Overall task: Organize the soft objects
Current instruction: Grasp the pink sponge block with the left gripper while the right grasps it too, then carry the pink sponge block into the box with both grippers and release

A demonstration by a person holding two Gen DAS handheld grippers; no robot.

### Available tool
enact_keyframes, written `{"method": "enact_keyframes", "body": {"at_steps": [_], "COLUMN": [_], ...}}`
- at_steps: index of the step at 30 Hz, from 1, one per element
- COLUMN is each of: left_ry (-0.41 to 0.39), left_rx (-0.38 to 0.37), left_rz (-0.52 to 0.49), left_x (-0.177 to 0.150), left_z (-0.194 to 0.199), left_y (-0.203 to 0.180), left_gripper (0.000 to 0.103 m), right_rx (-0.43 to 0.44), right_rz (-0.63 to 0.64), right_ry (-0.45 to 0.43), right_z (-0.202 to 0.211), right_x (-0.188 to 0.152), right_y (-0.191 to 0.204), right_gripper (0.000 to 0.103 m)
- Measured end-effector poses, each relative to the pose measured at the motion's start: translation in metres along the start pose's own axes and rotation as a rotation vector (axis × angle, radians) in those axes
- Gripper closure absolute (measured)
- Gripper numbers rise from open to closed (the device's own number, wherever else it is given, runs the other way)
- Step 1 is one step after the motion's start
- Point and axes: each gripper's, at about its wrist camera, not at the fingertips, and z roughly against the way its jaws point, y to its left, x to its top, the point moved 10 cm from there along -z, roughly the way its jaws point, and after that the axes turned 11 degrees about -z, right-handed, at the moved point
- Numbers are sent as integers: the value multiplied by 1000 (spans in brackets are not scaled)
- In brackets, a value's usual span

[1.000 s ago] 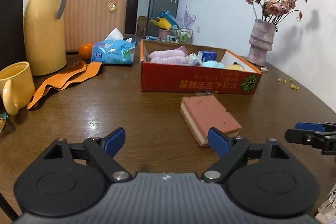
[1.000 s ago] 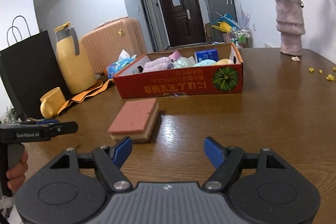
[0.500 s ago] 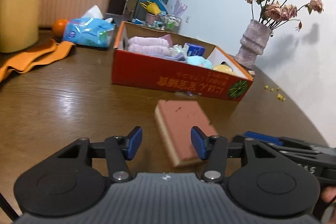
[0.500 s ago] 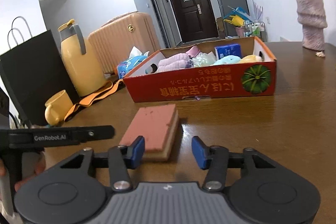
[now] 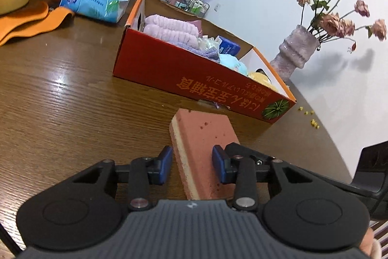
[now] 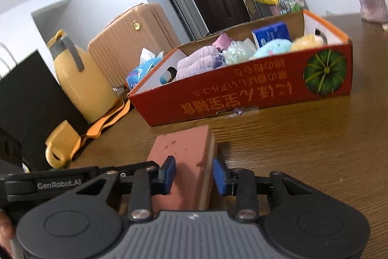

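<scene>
Pink sponge (image 5: 206, 149) on wooden table (image 5: 60, 113), just before red cardboard box (image 5: 194, 79) of soft items. Left gripper (image 5: 192, 166) and right gripper (image 6: 194, 175): jaws narrow, closing astride sponge; pad contact unclear.

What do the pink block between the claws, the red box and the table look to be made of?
Pink block: apparently foam sponge, matte pink layer pitted with small holes over a cream layer. Red box: printed cardboard, plain brown inside, with cut handle holes. Table: wood or wood-look veneer, visible grain, glossy finish reflecting light.
</scene>
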Motion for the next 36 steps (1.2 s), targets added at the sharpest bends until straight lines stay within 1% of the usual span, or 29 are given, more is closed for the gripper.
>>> {"method": "enact_keyframes", "body": {"at_steps": [3,4,5,6,7,8,11,14,16,18,20,23,26,28,30,31,33,35,36], "left_ry": [-2,-5,-1,0,-2,-2,27,55,54,55,61,69,74,76,70,62,51,12,-16], "left_rx": [-13,-13,-8,-5,-7,-14,-14,-48,-69,-58,-49,-60,-73,-84,-79,-66,-61,-95,-117], "left_rz": [30,34,40,44,39,29,18,-20,-35,-29,-13,-8,-13,-11,-27,-34,-24,-14,-23], "left_x": [3,3,3,2,1,-1,-12,-26,-32,-36,-36,-34,-36,-39,-42,-41,-35,-17,-4], "left_z": [-2,-3,-4,-4,-2,0,8,23,28,28,25,22,24,26,27,27,26,28,29], "left_y": [2,3,3,1,-1,-6,-19,-36,-42,-42,-39,-42,-47,-50,-52,-52,-54,-59,-64], "left_gripper": [66,66,66,68,75,77,77,77,71,69,69,69,69,65,65,70,74,74,74], "right_rx": [24,32,42,44,46,49,39,44,57,43,44,55,44,61,79,84,75,72,77], "right_rz": [-51,-58,-58,-58,-60,-65,-62,-54,-61,-66,-78,-90,-106,-120,-125,-128,-127,-126,-112], "right_ry": [12,14,16,13,10,10,13,29,38,19,-12,-25,-14,-4,6,9,1,-23,-50], "right_z": [-2,-2,-3,-2,-1,1,15,42,57,68,75,74,67,64,62,62,63,71,77], "right_x": [2,2,1,1,0,-3,-12,-29,-38,-41,-38,-32,-34,-36,-38,-38,-35,-25,-16], "right_y": [-4,-4,-3,-4,-4,-4,-5,-7,-11,-16,-19,-21,-25,-25,-25,-24,-24,-20,-16], "right_gripper": [69,73,74,74,74,74,74,74,74,73,73,73,73,73,77,77,77,77,77]}}
